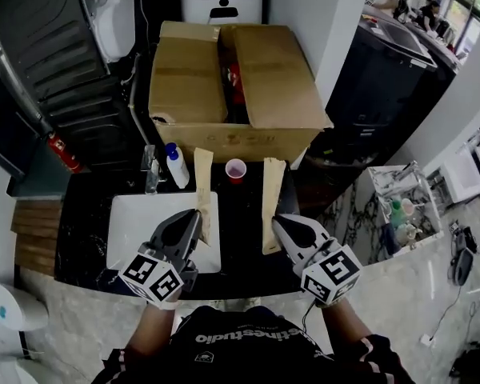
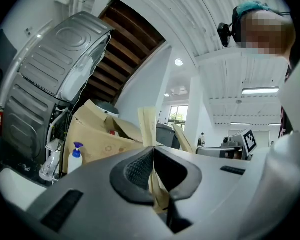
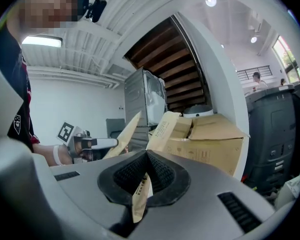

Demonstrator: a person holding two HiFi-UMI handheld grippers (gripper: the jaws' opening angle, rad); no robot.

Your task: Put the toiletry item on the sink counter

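Jaws of the left gripper (image 2: 152, 153) are pressed together on the lower end of a long, flat tan paper packet (image 2: 148, 126), which rises straight out from between the ribbed black pads (image 2: 139, 169). The right gripper (image 3: 146, 156) is clamped the same way on a second tan paper packet (image 3: 162, 129) that carries a line of dark print, and a short tail of it hangs below that gripper's pads. In the head view the two packets lie roughly parallel and well apart, both pointing away from the person toward a large, open brown cardboard box (image 1: 224, 86) at the back. The first packet sits over the right edge of a white rectangular basin (image 1: 132, 222). The second sits over the glossy black sink counter (image 1: 240, 214) to the right of the basin. Whether either packet touches the counter cannot be told. Between their far ends a small pink cup (image 1: 235, 169) stands on the counter, close to the box. At the basin's back edge are a chrome tap (image 1: 151, 170) and, just beside it, a white plastic bottle with a blue pump top (image 1: 176, 166). A red fire extinguisher (image 1: 64, 152) lies off to the left of the counter. The person's dark printed shirt (image 1: 240, 342) fills the bottom of the head view.
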